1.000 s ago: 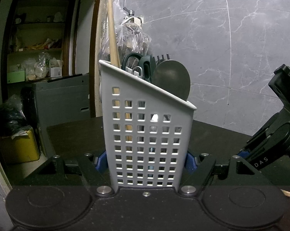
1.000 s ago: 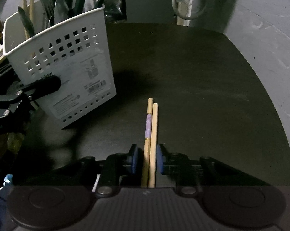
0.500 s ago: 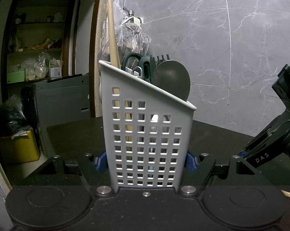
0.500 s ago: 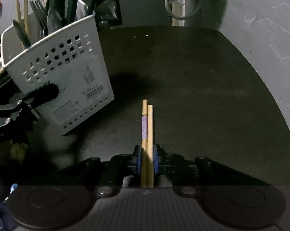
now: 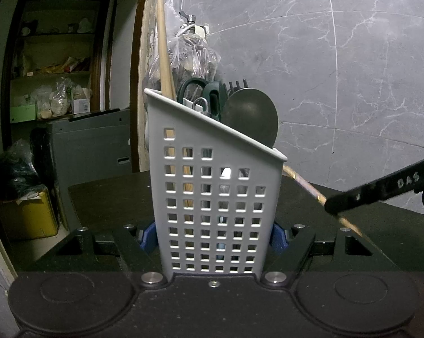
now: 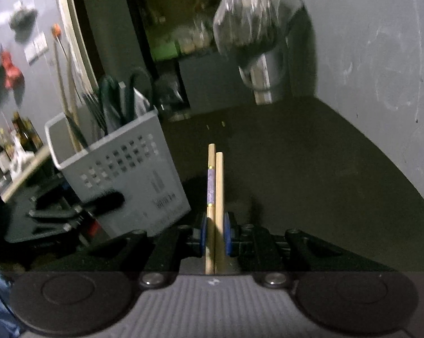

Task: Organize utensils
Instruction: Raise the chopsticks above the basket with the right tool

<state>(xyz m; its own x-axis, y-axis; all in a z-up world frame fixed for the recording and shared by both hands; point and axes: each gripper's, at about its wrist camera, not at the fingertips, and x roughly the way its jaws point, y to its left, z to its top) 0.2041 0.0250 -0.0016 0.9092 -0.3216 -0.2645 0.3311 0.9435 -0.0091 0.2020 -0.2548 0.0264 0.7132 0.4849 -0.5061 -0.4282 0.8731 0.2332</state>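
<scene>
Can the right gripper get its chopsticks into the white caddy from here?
Probably yes. The right gripper is shut on the chopsticks, lifted off the table. The white caddy, clamped by the left gripper, has an open top, though crowded with utensils.

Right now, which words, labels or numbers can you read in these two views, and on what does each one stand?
"DAS": white letters on the black finger of the right gripper, seen from the left wrist.
Printed label with dark bars, perhaps a barcode, on the side of the white utensil basket: too blurred to read.
Packets on the shelves behind: too small to read.
Nothing else is legible.
</scene>
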